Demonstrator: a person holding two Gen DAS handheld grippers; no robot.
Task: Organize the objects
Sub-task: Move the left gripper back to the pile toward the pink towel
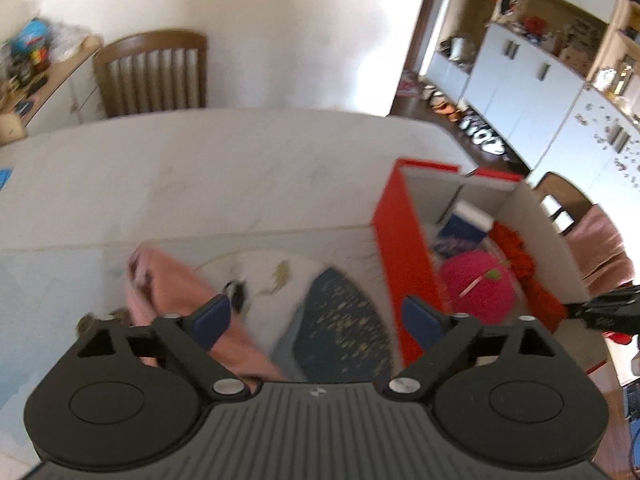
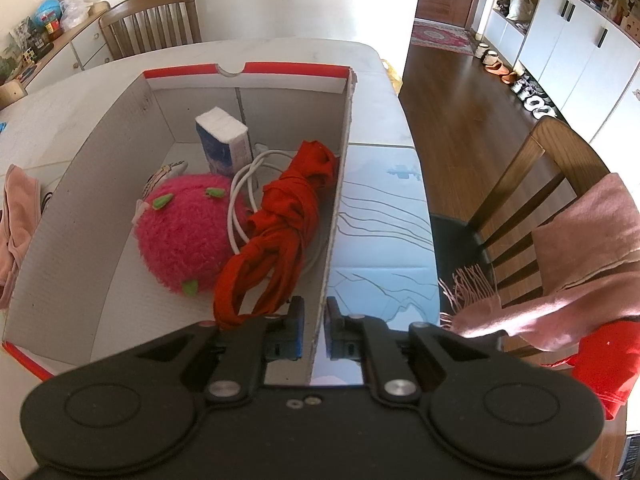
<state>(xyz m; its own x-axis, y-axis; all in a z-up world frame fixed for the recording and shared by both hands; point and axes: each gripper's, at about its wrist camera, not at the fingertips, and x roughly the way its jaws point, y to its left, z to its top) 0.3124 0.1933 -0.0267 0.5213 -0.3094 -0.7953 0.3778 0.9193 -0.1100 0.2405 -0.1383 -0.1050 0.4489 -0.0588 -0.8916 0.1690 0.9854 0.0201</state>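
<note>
So the red cardboard box (image 2: 100,168) sits open on the white table (image 2: 376,92), and it's already got a bunch of stuff in it: a fuzzy pink plush ball (image 2: 186,232) with little green bits, a knotted red cloth (image 2: 280,224) lying along the right wall, a coiled white cable (image 2: 244,184) tucked between those two, and a blue-and-white tissue pack (image 2: 224,140) standing toward the far end. There's also something striped poking out behind the plush, can't really tell what it is.

The right gripper (image 2: 314,326) is clamped on the box's right wall near the front corner, one pad inside and one outside, pinching the cardboard edge.

The left gripper (image 1: 320,320) is spread wide with nothing between its fingers. It hangs over the table just left of the box, above a pink cloth (image 1: 172,288) and a dark blue patterned fabric item (image 1: 344,320) lying on a pale printed cloth (image 1: 264,272). That view is pretty blurry, so details on those are fuzzy. The same pink cloth shows at the left edge of the right wrist view, just outside the box's left wall.

Around that: a wooden chair (image 2: 156,20) at the far side of the table, another chair (image 2: 532,184) on the right with a pink fringed scarf (image 2: 560,264) draped over it, and white cabinets (image 2: 572,44) along the wall past the wood floor.
</note>
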